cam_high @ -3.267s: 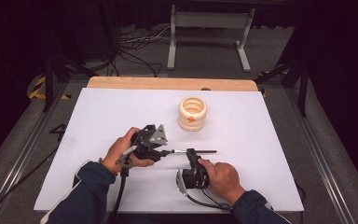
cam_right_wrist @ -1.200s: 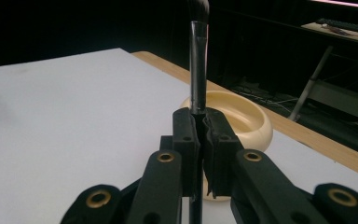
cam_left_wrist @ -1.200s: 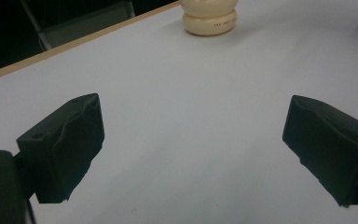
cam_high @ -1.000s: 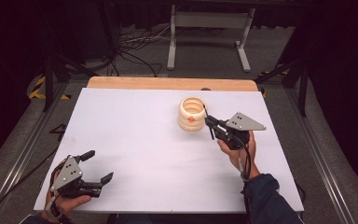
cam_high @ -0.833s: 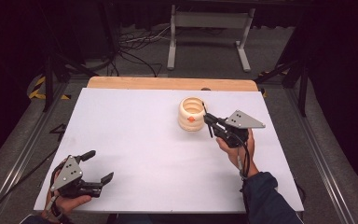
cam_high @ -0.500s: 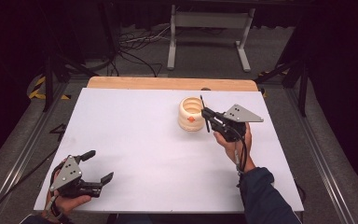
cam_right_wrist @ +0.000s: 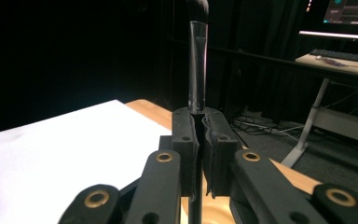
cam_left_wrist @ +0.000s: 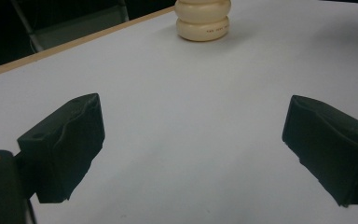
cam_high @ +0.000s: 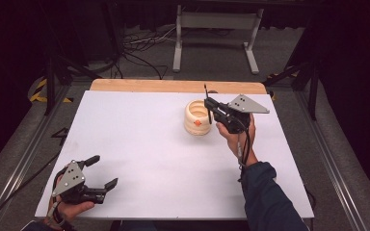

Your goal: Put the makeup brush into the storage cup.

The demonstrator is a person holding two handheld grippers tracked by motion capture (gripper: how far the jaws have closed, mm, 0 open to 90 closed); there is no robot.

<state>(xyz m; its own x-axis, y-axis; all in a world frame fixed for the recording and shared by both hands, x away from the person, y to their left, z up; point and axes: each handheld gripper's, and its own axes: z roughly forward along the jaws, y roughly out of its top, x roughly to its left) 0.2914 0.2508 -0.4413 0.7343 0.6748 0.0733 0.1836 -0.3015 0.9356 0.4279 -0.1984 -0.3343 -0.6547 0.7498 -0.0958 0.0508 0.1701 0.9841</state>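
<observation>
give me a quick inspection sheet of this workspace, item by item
surface: white tabletop with a wooden strip along its far edge.
job's things: cream ribbed round holder with an orange mark stands upright at the far right; slim black brush is held upright beside it, above the table.
clutter: nothing seen on the tabletop.
grippers: left gripper at the near left corner, jaws wide apart, holding nothing; right gripper next to the holder, jaws closed on the brush handle.
cables: a cable trails along the right forearm; loose black cables lie on the floor beyond the table.
surroundings: grey floor, grey metal stand, dark backdrop; desk with keyboard in right gripper view.
</observation>
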